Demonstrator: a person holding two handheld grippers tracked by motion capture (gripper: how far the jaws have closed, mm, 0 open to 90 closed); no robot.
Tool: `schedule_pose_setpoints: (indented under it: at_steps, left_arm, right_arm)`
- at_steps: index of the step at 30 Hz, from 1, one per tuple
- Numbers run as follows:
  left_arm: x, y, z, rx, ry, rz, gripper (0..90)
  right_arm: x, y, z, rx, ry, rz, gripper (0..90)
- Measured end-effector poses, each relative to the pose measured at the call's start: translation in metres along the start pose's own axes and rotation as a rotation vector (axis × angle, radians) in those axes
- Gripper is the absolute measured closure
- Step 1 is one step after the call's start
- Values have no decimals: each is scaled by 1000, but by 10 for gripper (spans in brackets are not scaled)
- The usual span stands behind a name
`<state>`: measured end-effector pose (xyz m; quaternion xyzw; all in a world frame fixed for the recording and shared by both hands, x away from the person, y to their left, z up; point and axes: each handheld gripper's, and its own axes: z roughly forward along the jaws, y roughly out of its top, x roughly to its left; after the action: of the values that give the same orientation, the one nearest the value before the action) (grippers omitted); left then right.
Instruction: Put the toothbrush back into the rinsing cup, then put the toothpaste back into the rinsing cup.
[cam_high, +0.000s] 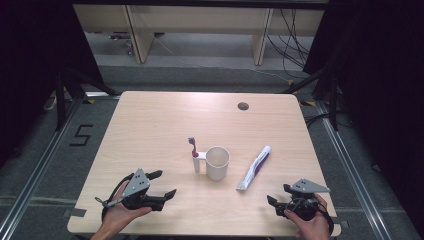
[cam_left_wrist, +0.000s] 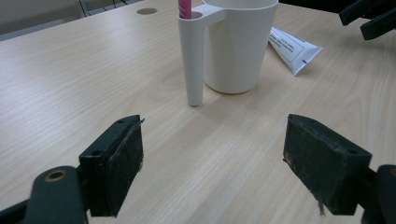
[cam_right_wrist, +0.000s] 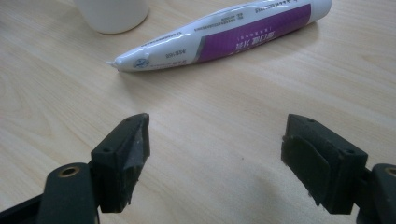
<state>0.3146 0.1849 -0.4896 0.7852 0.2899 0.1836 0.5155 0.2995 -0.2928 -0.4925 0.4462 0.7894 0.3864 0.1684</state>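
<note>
With both my left gripper (cam_high: 165, 184) and right gripper (cam_high: 273, 204) open and empty, the soft, light toothpaste tube (cam_right_wrist: 224, 35) is best pinched mid-body.

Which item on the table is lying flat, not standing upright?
The toothpaste tube lies flat right of the cup; cup and toothbrush stand upright.

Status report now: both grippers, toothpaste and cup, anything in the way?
Left hand-held gripper open, empty. Right hand-held gripper open, facing toothpaste tube. Toothbrush upright in cup holder. Path free.
</note>
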Motion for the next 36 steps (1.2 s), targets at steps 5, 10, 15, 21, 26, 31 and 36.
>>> schedule_pose_setpoints:
  at_steps: [5, 10, 15, 21, 26, 31, 36]
  left_arm:
    - [-2, -3, -3, 22, 11, -6, 191]
    - [-3, -7, -4, 32, 15, -17, 187]
    - [-6, -12, -5, 56, 21, -34, 182]
    - [-9, -13, -11, 68, 27, -23, 175]
    - [-10, -13, -13, 66, 26, -37, 162]
    - [-10, -14, -13, 67, 23, -44, 159]
    - [-10, -14, -11, 74, 25, -38, 158]
  right_arm:
    - [-1, -1, 1, 1, 0, -2, 242]
    - [-1, -2, 0, -5, 0, 38, 241]
    - [-3, -3, -2, -14, -3, 10, 242]
    - [-2, -3, -3, -11, -7, 13, 242]
    - [-2, -3, -3, -11, -9, 5, 242]
    - [-2, -2, -3, -5, -4, 3, 242]
    - [-1, -3, -3, -8, 0, -10, 310]
